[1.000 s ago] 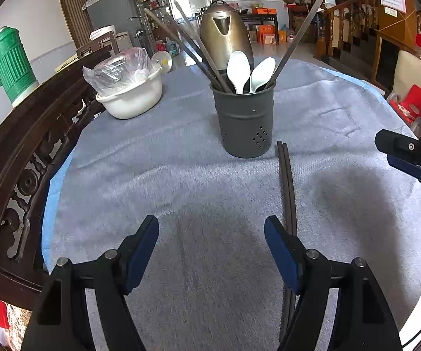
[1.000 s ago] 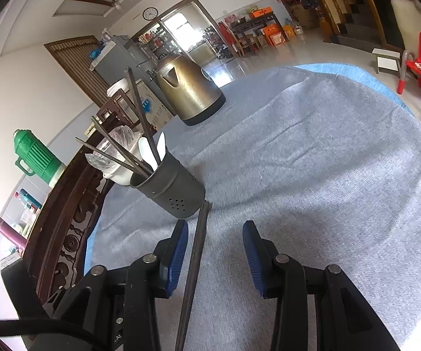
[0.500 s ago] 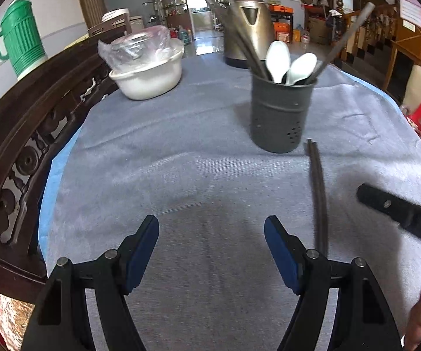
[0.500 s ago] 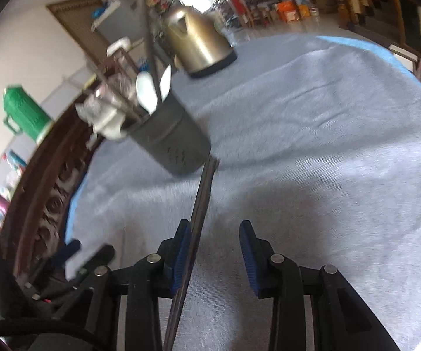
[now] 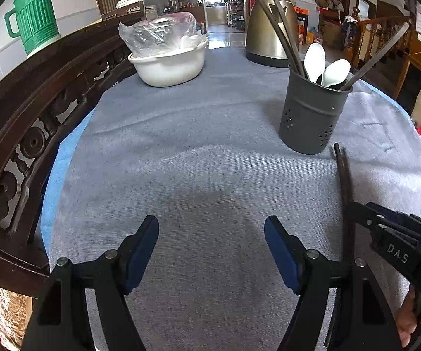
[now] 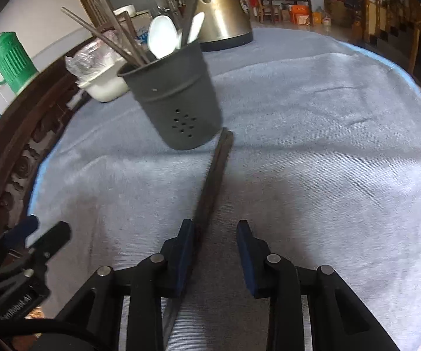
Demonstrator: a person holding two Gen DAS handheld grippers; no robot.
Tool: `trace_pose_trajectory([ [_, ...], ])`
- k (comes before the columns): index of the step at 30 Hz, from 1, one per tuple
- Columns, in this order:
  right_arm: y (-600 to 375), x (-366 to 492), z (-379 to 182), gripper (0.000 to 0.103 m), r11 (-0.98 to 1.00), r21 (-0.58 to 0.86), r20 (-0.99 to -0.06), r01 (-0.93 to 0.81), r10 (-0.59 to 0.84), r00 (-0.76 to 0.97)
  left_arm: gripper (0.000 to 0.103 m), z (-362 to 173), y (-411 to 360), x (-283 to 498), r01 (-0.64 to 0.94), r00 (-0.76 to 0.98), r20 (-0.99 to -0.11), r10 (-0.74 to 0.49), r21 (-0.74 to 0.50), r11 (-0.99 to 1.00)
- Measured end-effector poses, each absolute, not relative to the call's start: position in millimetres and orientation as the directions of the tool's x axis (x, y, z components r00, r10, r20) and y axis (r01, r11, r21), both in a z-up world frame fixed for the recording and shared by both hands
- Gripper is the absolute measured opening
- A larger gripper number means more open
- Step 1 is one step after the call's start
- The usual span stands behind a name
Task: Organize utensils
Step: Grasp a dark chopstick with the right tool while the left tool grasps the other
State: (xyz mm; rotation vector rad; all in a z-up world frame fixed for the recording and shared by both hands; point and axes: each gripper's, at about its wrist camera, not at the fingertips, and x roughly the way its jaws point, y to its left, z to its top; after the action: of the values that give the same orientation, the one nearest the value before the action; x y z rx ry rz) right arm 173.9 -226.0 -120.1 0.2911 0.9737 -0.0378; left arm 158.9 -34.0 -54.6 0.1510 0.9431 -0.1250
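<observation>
Since a second ago the right gripper (image 6: 215,234) has dropped onto the dark chopsticks (image 6: 215,172) lying just beside the grey utensil holder (image 6: 178,99). Its jaws are closing, the pair between them against the left pad, not yet clamped. The left gripper (image 5: 210,234) hovers unclenched and empty over the worktop (image 5: 181,161), probably waiting clear of the holder.

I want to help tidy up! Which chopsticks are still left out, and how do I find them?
Find the dark grey holder on the grey tablecloth. A dark pair of chopsticks lies flat right beside its base. Every other chopstick stands inside the holder with the white spoons; only this pair lies on the cloth.
</observation>
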Motion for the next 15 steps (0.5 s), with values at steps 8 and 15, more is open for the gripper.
trace_pose_trajectory([
  [8, -254, 169, -117, 0.031, 0.942, 0.224, -0.828, 0.249, 0.049, 0.558, 0.075, -58, -35, 162, 0.181, 0.567, -0.822, -0.056, 0.058, 0.982],
  [15, -270, 172, -118, 0.032, 0.919, 0.296, -0.828, 0.26, 0.111, 0.55, 0.075, -58, -57, 169, 0.276, 0.497, -0.849, -0.183, -0.045, 0.96],
])
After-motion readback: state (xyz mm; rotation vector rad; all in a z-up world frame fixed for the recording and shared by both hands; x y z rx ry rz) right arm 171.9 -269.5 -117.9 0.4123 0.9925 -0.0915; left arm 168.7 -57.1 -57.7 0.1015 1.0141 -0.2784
